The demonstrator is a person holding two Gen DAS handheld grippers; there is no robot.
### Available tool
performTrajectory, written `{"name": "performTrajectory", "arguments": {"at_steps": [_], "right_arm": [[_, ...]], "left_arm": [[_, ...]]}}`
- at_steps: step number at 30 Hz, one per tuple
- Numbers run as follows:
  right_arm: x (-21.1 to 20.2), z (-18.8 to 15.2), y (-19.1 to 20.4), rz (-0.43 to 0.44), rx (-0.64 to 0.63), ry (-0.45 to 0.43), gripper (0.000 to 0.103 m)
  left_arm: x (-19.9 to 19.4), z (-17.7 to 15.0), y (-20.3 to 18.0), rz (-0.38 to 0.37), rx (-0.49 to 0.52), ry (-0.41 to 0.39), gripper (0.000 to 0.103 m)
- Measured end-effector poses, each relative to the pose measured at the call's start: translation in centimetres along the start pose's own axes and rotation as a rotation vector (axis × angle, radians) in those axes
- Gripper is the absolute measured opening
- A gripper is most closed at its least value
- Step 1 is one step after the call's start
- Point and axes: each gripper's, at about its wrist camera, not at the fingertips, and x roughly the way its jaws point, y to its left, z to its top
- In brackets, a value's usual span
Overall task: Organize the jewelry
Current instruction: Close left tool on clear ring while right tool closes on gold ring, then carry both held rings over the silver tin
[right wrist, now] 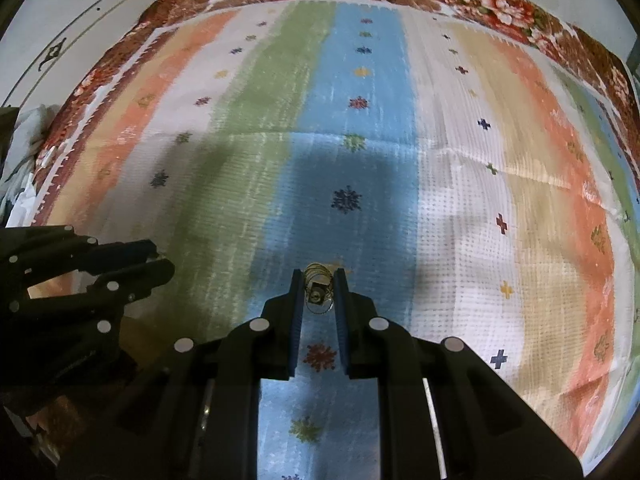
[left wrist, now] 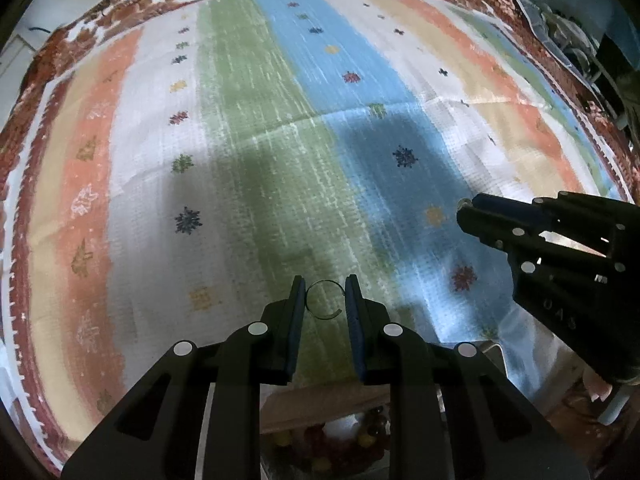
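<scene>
My left gripper (left wrist: 325, 286) is shut on a thin open metal ring (left wrist: 324, 299), held between its two fingertips above the green stripe of the cloth. My right gripper (right wrist: 319, 280) is shut on a golden wire ring with a small stone (right wrist: 318, 294), held above the blue stripe. The right gripper also shows in the left wrist view (left wrist: 466, 210) at the right, with a glint of the ring at its tip. The left gripper shows in the right wrist view (right wrist: 158, 264) at the left edge.
A striped, patterned cloth (left wrist: 280, 128) with a red floral border covers the surface. Below the left gripper, a box edge and colourful beads (left wrist: 328, 440) show. Clutter lies at the upper right (left wrist: 568, 40). A white cabinet door (right wrist: 60, 40) stands beyond the cloth.
</scene>
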Motion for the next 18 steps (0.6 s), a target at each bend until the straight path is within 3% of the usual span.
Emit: {"name": "performTrajectory", "arguments": {"at_steps": [6,18], "right_arm": [[-1.6,-0.3,0.6,0.025,0.007,-0.047,0.016],[-5.7,-1.9,1.8,0.074,0.008,-0.153,0.016]], "left_arm": [[-1.0,-0.6,0.1,-0.015,-0.017,-0.02,0.02],[-5.4,-2.8,0.4,-0.032,-0.046,-0.16,0.02]]}}
